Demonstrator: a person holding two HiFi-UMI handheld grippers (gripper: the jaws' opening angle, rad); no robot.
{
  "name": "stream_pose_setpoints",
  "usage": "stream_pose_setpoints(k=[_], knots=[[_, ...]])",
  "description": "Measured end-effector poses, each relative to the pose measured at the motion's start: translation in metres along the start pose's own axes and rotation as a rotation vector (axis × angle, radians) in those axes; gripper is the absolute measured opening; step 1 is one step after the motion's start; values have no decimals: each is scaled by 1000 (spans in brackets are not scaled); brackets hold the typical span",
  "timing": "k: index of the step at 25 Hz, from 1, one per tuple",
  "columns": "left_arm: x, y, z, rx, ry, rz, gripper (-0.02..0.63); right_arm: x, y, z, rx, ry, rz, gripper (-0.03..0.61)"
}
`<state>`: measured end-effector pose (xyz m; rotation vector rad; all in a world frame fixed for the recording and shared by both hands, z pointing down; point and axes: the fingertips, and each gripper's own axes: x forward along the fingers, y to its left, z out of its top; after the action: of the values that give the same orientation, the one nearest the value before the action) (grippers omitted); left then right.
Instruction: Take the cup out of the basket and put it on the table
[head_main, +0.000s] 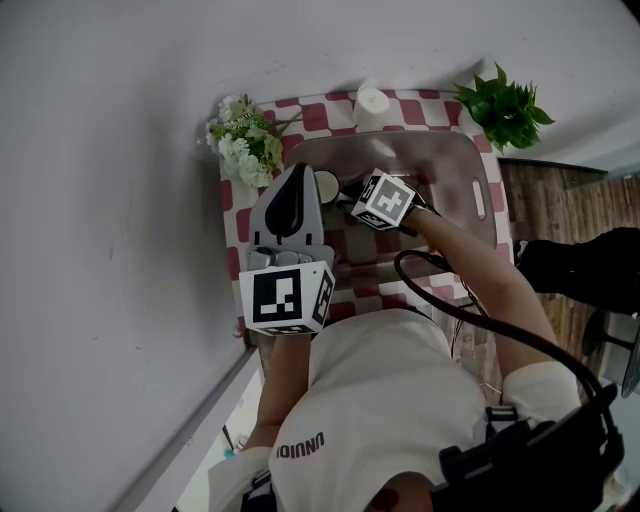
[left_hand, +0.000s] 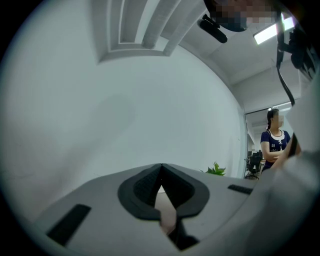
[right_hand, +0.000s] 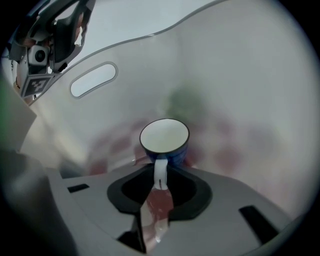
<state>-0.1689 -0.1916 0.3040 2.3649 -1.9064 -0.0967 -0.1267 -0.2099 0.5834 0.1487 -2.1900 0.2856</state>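
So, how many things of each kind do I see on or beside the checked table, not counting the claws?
cup: 1
basket: 1
bunch of white flowers: 1
green plant: 1
white cylinder: 1
Total: 5

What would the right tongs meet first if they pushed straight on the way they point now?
The blue cup: its white handle sits between the right tongs, so the cup's body comes first, then probably the basket wall behind it.
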Motion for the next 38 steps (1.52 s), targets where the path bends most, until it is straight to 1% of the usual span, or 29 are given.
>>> stream_pose_setpoints(k=[8,15,26,38], knots=[[-3,1,0,-4,-5,5,11,2,1,0,17,-8,11,89],[-5,2,1,-8,-7,13,11,3,3,-2,42,-8,41,87],[-10,8,2,-8,-10,40,11,1,7,2,27,-32,38,83],[-11,14,3,-18,-16,55,12,-10,13,6,30,-38,70,83]])
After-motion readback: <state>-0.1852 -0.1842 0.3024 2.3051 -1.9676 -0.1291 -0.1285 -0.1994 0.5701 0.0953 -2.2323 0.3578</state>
